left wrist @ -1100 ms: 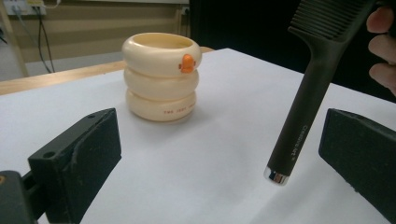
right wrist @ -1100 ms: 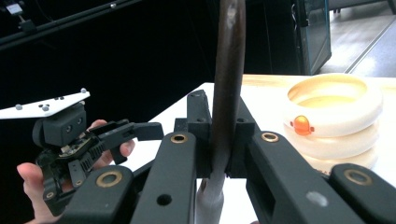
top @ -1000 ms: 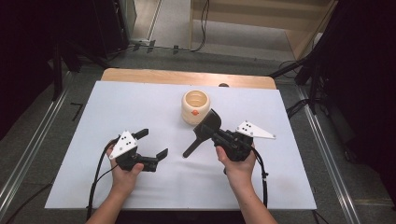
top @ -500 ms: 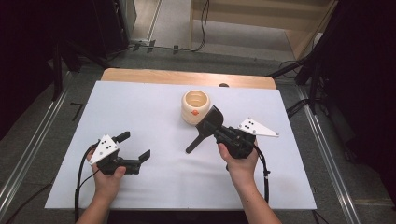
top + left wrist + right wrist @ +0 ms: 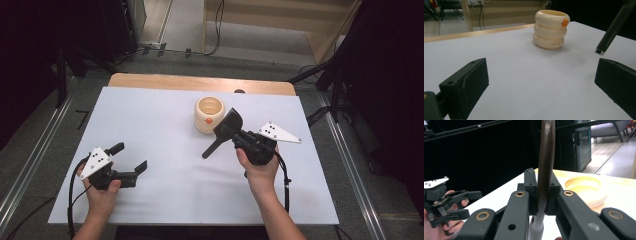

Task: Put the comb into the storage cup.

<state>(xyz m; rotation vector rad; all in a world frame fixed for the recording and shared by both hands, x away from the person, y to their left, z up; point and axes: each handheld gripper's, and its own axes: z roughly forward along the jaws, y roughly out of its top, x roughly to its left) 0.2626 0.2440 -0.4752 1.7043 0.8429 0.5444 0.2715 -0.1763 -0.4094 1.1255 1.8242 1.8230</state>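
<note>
The right gripper (image 5: 223,134) sits clamped on a dark spatula (image 5: 226,131), its jaws pinched tight around the handle. From above, the tool's broad black blade rises toward the far side of the table, right up against the near side of the cream holder (image 5: 209,114), while the slim handle end points down toward the left, over the white table cover (image 5: 160,115). Whether the blade actually touches the holder I cannot tell. Looking along that gripper's own jaws, the spatula (image 5: 546,162) runs straight up between the two pads, brown and slightly glossy, with a paler section low down near the hand, and the holder (image 5: 586,187) lies just beyond to the right, its open mouth showing.

The left gripper (image 5: 131,161) rests in the other hand near the front left of the cover, well apart from the holder, its jaws spread wide with nothing between them. From its camera the holder (image 5: 550,29) stands upright farther out: three stacked cream rings, with a small orange knob at the rim on the right. A short line of reddish print runs along its lowest ring, too small to read. The spatula's handle tip (image 5: 603,46) hangs above the cover to the holder's right; faint lettering runs along it, also illegible.
</note>
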